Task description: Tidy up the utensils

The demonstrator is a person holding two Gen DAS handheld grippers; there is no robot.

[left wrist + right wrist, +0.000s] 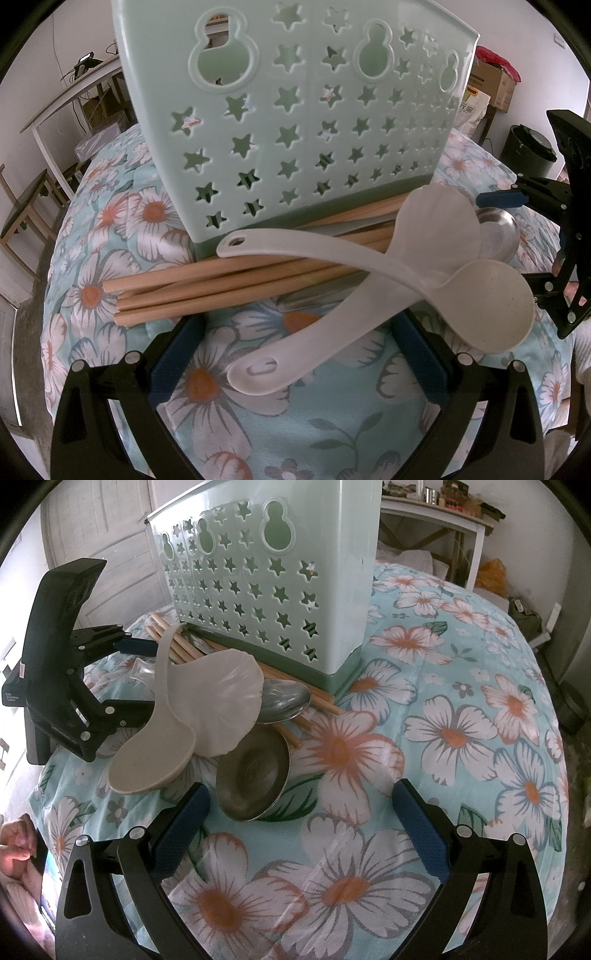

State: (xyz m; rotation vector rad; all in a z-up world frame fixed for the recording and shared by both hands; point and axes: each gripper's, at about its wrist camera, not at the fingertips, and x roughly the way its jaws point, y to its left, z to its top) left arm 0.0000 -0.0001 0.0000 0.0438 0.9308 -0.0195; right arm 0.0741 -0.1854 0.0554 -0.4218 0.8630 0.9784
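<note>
Utensils lie heaped against the foot of the mint-green holder (295,122), which stands upright on the flowered cloth (332,424) at twelve o'clock from my left gripper (295,354). Both tools are spread wide and hold nothing: my left gripper hovers just short of the pile, and my right gripper (301,834) hangs over bare cloth with the steel ladle bowl (255,775) at eleven o'clock from it. The wooden chopsticks (207,288) look light and stiff, round and smooth, so I judge they would roll or slip; I would pinch them across the middle of the bundle, where several lie side by side. The speckled cream spoon (491,306) and the white shell-shaped rice paddle (432,229) are thin plastic (light, a little springy, glossy), and their crossed handles at my twelve o'clock offer the flattest place to grip; the paddle's handle end has a hole and the other white handle nearest me has an oval slot. The metal spoon (284,699) lies partly under the paddle and over the chopsticks, and it looks heavier and slicker than the rest, so I would take it by the neck once the plastic pieces are off it. The holder's wall is pierced with star cut-outs and gourd-shaped openings above a darker green base.
</note>
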